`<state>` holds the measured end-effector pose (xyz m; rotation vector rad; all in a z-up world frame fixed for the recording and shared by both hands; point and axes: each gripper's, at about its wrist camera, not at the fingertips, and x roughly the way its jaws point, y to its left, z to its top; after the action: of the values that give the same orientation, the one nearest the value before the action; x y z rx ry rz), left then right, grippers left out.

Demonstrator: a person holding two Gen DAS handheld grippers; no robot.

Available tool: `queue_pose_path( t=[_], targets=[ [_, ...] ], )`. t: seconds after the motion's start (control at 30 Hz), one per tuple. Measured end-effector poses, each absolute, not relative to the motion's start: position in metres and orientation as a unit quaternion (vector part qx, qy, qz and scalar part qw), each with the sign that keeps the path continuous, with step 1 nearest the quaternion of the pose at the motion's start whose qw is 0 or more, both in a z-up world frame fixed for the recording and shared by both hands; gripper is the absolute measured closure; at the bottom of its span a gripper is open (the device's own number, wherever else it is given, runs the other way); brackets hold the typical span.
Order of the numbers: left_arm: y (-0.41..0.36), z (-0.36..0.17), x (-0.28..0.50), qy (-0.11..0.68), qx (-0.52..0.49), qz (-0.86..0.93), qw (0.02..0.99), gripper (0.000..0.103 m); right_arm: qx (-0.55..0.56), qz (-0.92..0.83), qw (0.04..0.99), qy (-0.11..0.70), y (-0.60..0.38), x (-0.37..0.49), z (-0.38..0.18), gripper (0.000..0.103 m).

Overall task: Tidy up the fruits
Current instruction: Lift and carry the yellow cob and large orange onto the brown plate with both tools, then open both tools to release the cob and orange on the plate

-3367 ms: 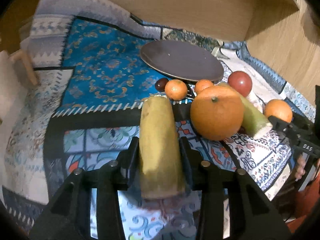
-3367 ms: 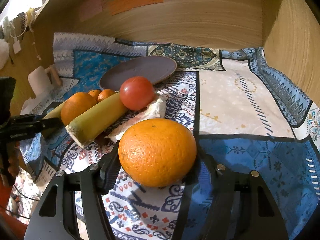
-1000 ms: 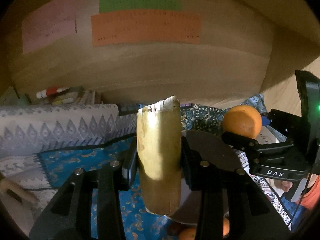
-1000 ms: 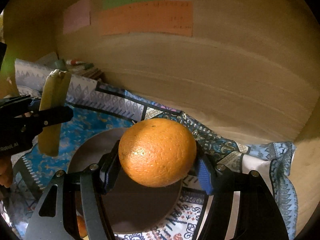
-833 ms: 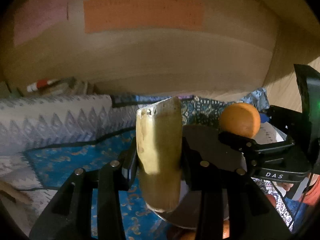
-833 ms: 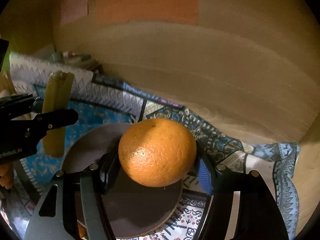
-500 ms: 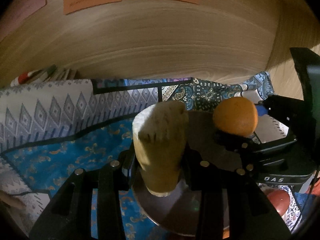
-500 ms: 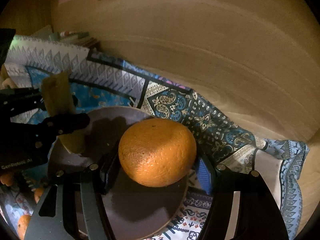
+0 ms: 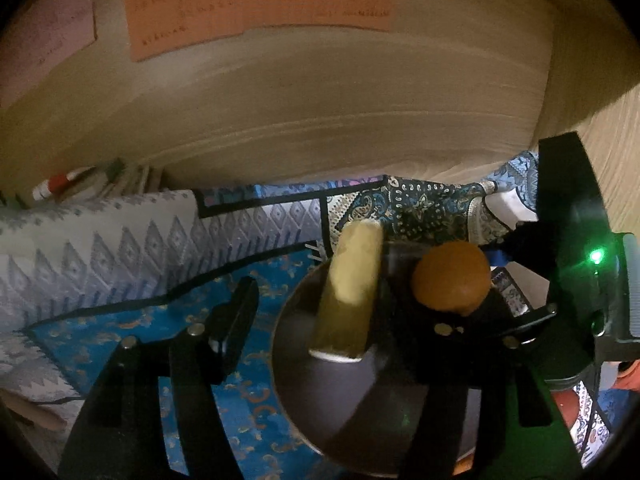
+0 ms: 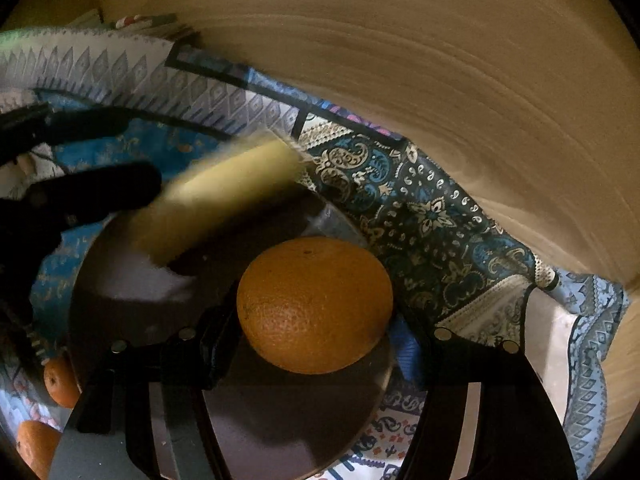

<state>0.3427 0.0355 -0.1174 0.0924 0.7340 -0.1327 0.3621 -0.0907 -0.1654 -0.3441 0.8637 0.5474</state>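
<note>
We are looking down at a dark round plate lying on a patterned blue cloth that covers the worktop, with a wooden wall behind it. Our left tool is opening its jaws: the left pad is standing clear of the yellow-green sugarcane piece, which is leaning between the jaws with its lower end on the plate and appears blurred in the right wrist view. Our right tool is gripping a large orange between both pads, just above the plate's far right part. In the right wrist view, two small oranges are lying on the cloth beside the plate's near left edge. Orange paper notes are sticking to the wall.
</note>
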Motion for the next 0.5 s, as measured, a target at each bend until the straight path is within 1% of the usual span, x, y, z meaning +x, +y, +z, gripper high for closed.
queue_pose_path(
  t=[0.17, 0.23, 0.3, 0.33, 0.37, 0.43, 0.5],
  targets=[
    [0.044, -0.109, 0.332, 0.352, 0.037, -0.055, 0.934, 0.040, -0.160, 0.263, 0.856, 0.414, -0.096, 0.359, -0.168, 0.040],
    [0.045, -0.108, 0.329, 0.349, 0.038, -0.051, 0.935, 0.037, -0.152, 0.261, 0.859, 0.413, -0.099, 0.359, -0.166, 0.040],
    [0.048, -0.107, 0.325, 0.349, 0.036, -0.051, 0.935, 0.033, -0.150, 0.256, 0.865, 0.404, -0.104, 0.351, -0.162, 0.039],
    [0.048, -0.107, 0.323, 0.349, 0.034, -0.052, 0.935, 0.032, -0.151, 0.253, 0.874, 0.387, -0.106, 0.347, -0.156, 0.037],
    [0.049, -0.107, 0.321, 0.350, 0.033, -0.053, 0.935, 0.031, -0.152, 0.251, 0.880, 0.373, -0.108, 0.343, -0.151, 0.029],
    [0.049, -0.106, 0.318, 0.351, 0.034, -0.051, 0.934, 0.031, -0.149, 0.257, 0.891, 0.344, -0.112, 0.332, -0.137, 0.019],
    [0.050, -0.104, 0.314, 0.350, 0.034, -0.049, 0.935, 0.031, -0.153, 0.254, 0.897, 0.327, -0.113, 0.322, -0.127, 0.018]
  ],
)
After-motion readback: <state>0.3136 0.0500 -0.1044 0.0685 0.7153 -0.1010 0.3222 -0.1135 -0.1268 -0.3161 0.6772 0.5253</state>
